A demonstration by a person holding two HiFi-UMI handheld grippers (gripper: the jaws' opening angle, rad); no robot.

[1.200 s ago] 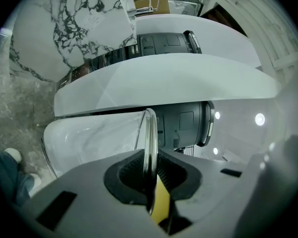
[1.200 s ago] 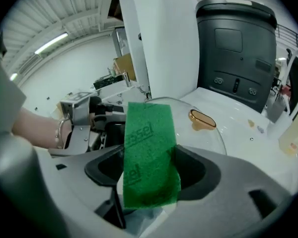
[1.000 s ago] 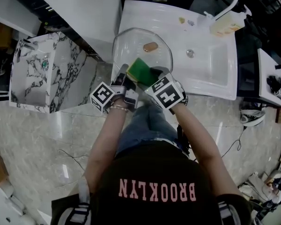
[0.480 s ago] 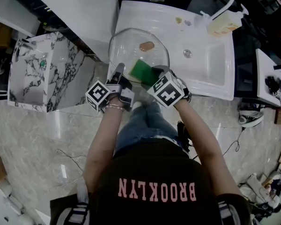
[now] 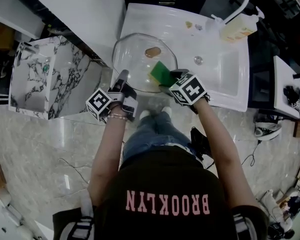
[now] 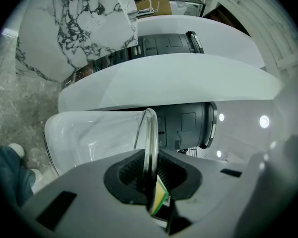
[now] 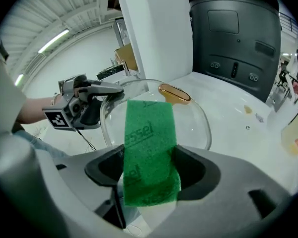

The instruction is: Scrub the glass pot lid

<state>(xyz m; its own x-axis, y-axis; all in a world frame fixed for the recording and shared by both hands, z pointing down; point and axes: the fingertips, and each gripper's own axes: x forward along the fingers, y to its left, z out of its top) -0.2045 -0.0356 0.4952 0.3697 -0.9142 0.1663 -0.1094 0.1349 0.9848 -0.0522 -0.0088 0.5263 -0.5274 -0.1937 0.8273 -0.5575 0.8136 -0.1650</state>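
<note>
— Fingers [image 6: 123, 176] of my left gripper [image 6: 151, 182] pinch the glass pot lid [image 6: 150, 133] by its rim, over the sink's [image 5: 230, 76] left end. My right gripper [image 7: 149, 172] clamps the green sponge [image 7: 148, 133].
— What changed?
— The sponge slid from mid-glass to the sink-side rim, so I judge scrubbing is under way. Smooth clear dome, coarse flat pad.

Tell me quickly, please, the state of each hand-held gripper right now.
Left hand-held gripper: closed on the rim of the glass pot lid.
Right hand-held gripper: closed on the green sponge.
</note>
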